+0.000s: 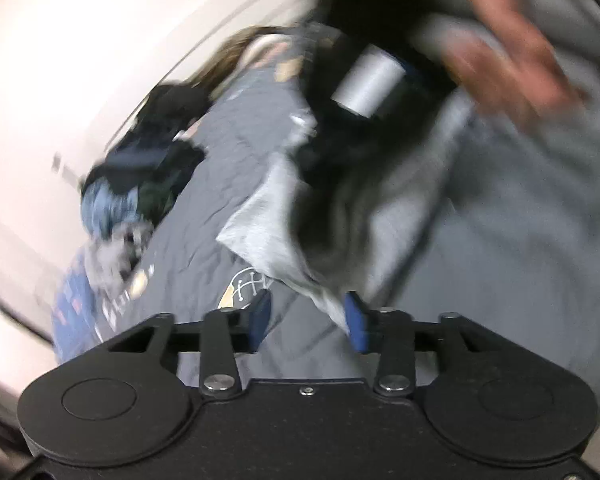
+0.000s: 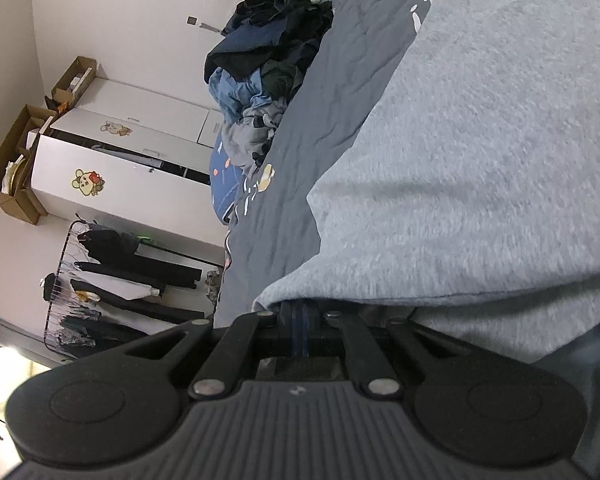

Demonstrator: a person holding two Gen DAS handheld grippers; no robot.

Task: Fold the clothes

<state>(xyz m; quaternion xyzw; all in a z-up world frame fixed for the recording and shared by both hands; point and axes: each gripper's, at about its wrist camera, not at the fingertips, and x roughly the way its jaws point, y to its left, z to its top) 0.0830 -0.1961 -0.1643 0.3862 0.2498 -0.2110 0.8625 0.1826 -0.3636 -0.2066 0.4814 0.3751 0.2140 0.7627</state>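
Observation:
A light grey fleece garment [image 2: 480, 160] lies over the dark grey bed cover [image 2: 340, 80]. My right gripper [image 2: 298, 328] is shut on the garment's near edge, its blue pads pressed together under the hem. The left wrist view is motion-blurred. There my left gripper [image 1: 308, 320] is open, its blue pads [image 1: 356, 322] wide apart, and a corner of the grey garment [image 1: 260, 216] hangs just ahead of the right pad. A person's hand [image 1: 512, 52] holds the other black tool with a silver cylinder [image 1: 364, 84] above the cloth.
A pile of dark and blue clothes [image 2: 268, 60] sits along the bed's far side, also blurred as the pile [image 1: 132, 184]. Beyond the bed stand a white wardrobe [image 2: 140, 152], cardboard boxes [image 2: 12, 168] and a rack of hanging clothes [image 2: 120, 272].

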